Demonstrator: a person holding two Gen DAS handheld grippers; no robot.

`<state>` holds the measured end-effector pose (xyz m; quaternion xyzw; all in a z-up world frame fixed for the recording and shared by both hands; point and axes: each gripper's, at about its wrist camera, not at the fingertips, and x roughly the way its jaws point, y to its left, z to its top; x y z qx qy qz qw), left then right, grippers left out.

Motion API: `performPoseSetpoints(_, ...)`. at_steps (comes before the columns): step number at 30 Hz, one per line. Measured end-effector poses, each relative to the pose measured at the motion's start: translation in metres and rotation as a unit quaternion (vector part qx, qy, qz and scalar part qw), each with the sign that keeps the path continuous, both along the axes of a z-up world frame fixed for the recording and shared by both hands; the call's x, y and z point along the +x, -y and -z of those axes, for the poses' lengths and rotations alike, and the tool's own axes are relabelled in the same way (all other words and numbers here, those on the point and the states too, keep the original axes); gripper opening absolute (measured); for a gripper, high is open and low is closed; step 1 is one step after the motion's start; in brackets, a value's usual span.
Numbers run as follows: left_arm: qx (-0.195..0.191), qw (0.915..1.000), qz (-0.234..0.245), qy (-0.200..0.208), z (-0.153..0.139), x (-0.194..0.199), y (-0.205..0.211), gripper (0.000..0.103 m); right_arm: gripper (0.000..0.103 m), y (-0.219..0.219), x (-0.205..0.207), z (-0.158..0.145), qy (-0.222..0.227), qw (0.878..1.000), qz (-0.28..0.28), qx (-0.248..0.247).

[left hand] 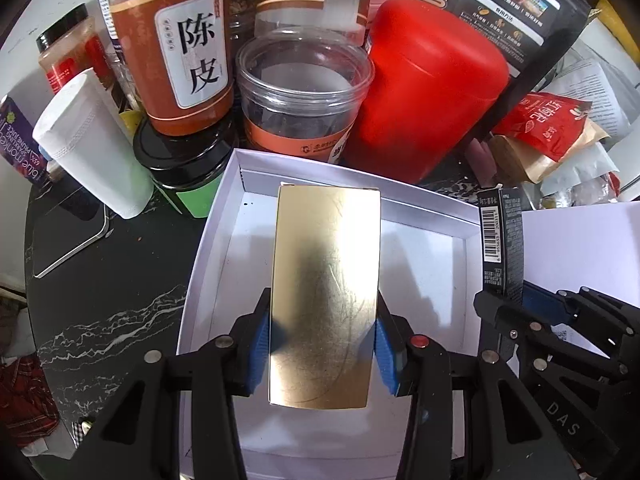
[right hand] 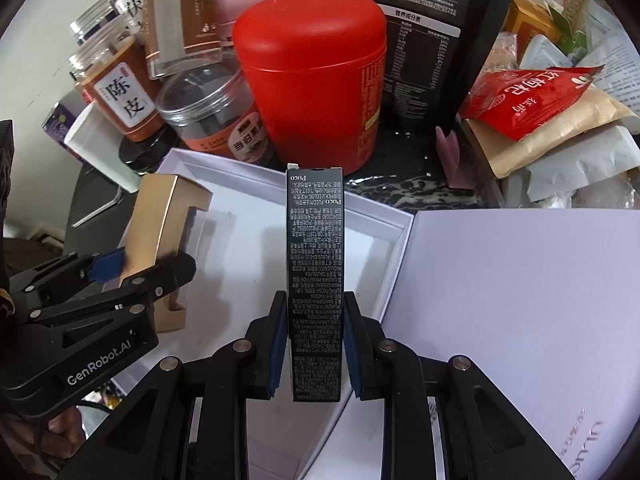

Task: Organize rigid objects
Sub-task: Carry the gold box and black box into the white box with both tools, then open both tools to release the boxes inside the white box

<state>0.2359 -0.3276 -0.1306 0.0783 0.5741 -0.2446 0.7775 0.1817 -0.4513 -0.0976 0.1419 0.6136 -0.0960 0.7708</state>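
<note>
My left gripper (left hand: 324, 350) is shut on a shiny gold box (left hand: 326, 292) and holds it above the open white box (left hand: 224, 208). The gold box also shows in the right wrist view (right hand: 154, 220), with the left gripper (right hand: 132, 270) around it. My right gripper (right hand: 316, 344) is shut on a slim black carton with white print (right hand: 315, 276), held over the white box's right side (right hand: 384, 232). In the left wrist view the black carton (left hand: 500, 236) and the right gripper (left hand: 516, 312) are at the right.
Behind the white box stand a red canister (left hand: 428, 92), a clear jar (left hand: 300, 92), an amber jar (left hand: 180, 48), a white cup (left hand: 92, 144) and a black-lidded green jar (left hand: 188, 168). Red and paper pouches (right hand: 536, 108) lie at right. A white lid (right hand: 520, 312) lies right of the box.
</note>
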Motion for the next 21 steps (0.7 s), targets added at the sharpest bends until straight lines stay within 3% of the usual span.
performPoseSetpoints(9, 0.022, 0.9995, 0.017, 0.013, 0.016, 0.009, 0.013, 0.044, 0.025, 0.005, 0.008, 0.017, -0.010, 1.000, 0.009, -0.019)
performPoseSetpoints(14, 0.027, 0.9996, 0.010, 0.000, 0.023, 0.016, 0.019, 0.045, 0.026, 0.001, 0.007, 0.023, -0.018, 0.999, 0.008, -0.030)
performPoseSetpoints(19, 0.035, 0.9994, 0.000, 0.000, 0.018, 0.016, 0.017, 0.045, 0.042, -0.005, 0.008, 0.021, -0.018, 0.999, 0.006, -0.036)
performPoseSetpoints(21, 0.039, 0.9992, -0.002, 0.007, 0.012, 0.015, 0.016, 0.045, 0.043, -0.006, 0.006, 0.017, -0.019, 0.999, 0.007, -0.039)
